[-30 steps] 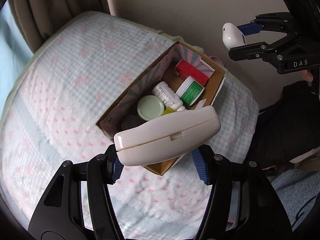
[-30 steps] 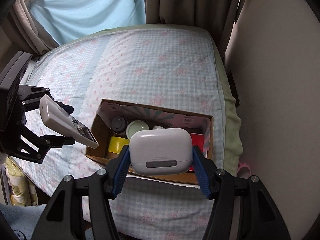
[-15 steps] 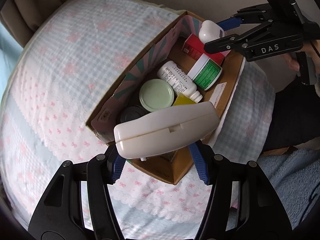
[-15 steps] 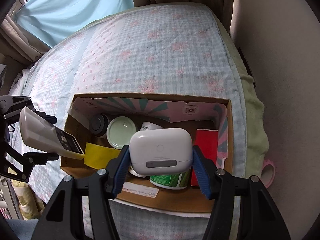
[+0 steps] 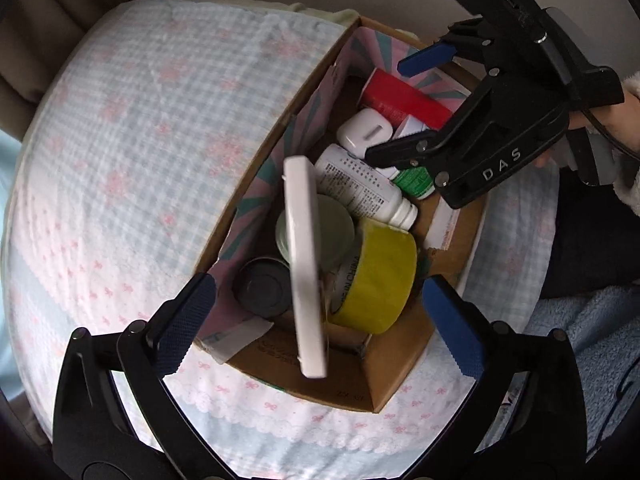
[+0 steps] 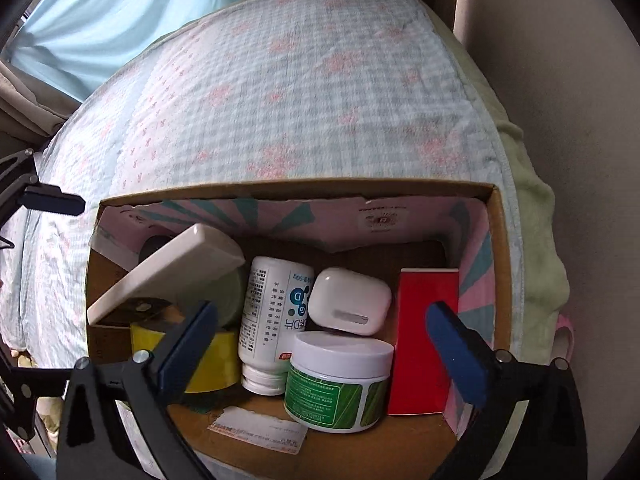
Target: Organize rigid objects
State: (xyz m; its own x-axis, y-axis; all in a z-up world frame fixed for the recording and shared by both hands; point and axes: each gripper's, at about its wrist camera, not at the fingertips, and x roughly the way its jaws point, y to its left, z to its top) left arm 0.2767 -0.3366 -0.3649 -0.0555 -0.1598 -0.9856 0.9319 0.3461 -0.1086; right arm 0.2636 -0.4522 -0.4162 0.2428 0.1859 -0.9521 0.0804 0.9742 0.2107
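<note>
A: What lies under everything?
B: A bed, covered by a pale blue checked quilt [image 6: 320,92] with pink flowers.
A: And around the bed?
B: Beige curtains [image 6: 36,104] and a light blue sheet [image 6: 120,12] behind its far end, a plain wall [image 6: 580,120] along its right side, a fluffy blue blanket [image 5: 580,340] near its front corner.

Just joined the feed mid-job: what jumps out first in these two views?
A crammed cardboard box on the checked bedspread. A flat white case tilts across the yellow tape roll at its left end, a white earbud case sits among the bottles, and both the left claw and right claw hang open above.
</note>
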